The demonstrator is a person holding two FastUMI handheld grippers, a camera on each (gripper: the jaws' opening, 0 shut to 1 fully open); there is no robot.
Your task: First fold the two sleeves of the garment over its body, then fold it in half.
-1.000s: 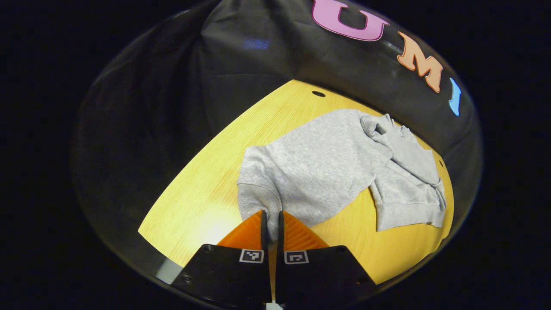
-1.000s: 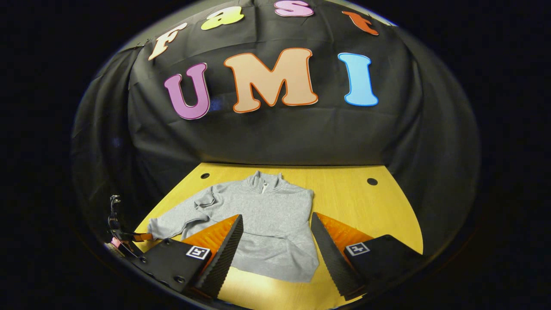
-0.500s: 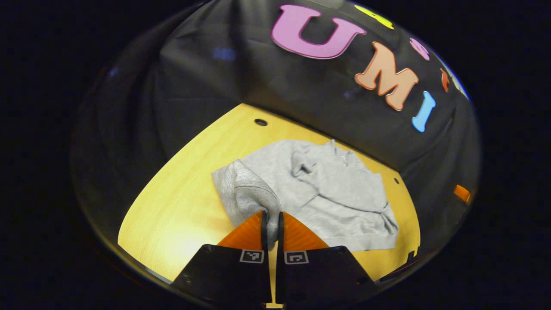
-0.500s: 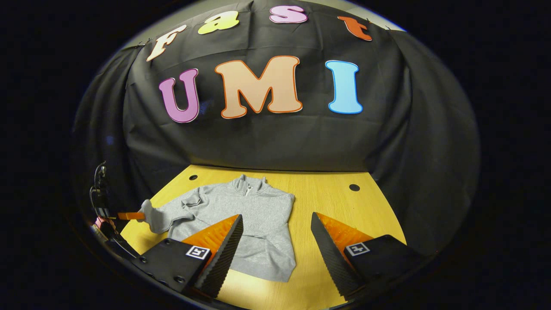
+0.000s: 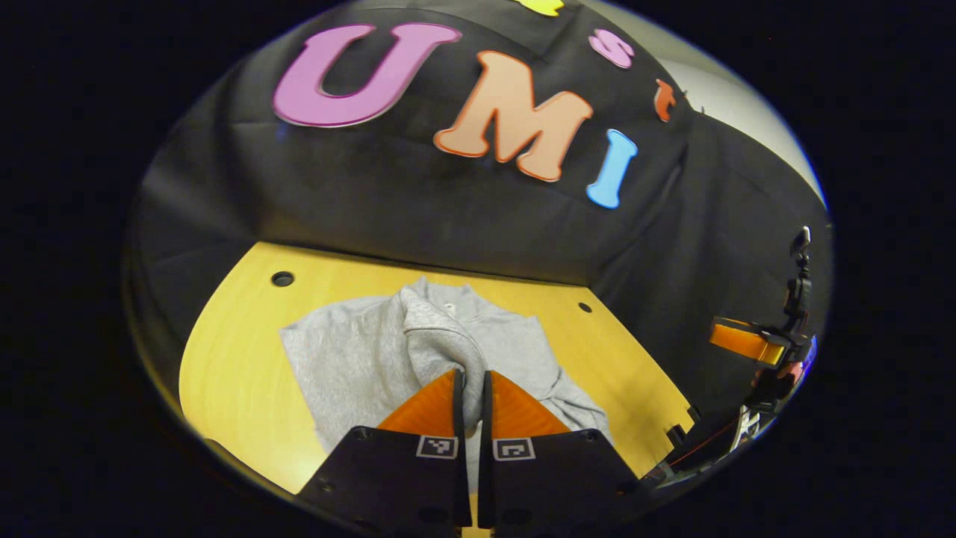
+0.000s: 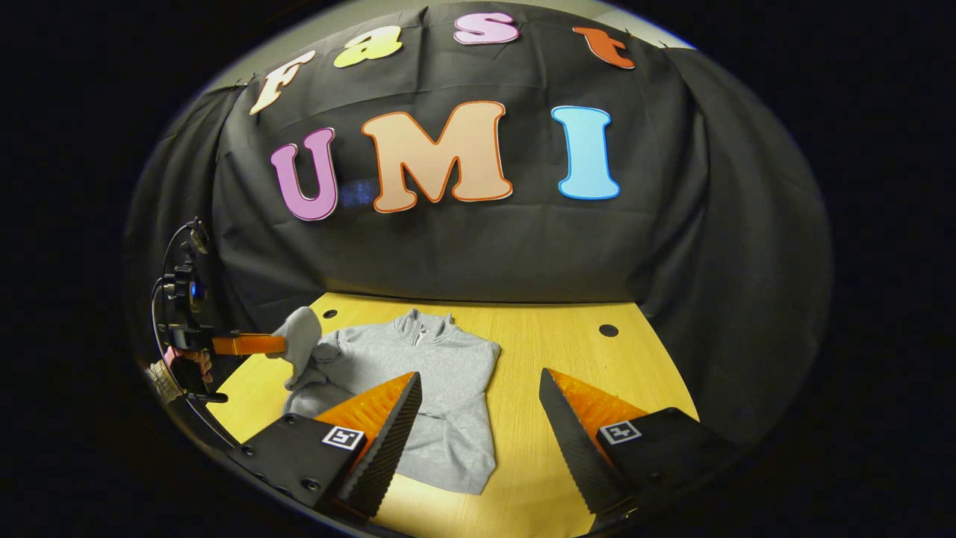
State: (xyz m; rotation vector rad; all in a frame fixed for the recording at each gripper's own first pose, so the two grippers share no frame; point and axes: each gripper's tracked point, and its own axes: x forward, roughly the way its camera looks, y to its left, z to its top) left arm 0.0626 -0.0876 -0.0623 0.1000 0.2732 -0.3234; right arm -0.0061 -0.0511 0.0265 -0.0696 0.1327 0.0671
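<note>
Left claw (image 5: 469, 392) pinches grey sweatshirt's (image 6: 441, 373) sleeve cuff (image 6: 300, 340), lifted left of body; right claw (image 6: 478, 418) wide, empty.

My right gripper (image 6: 478, 418) hangs above the near edge of the yellow wooden worktop (image 6: 567, 351), fingers spread wide with nothing between them. Beyond it the grey zip-neck sweatshirt (image 6: 433, 373) lies flat, collar toward the wall. At far left I see the left gripper (image 6: 254, 344) pinching the sleeve cuff (image 6: 299, 336), lifted off the worktop, a hand (image 6: 187, 364) holding it.
</note>
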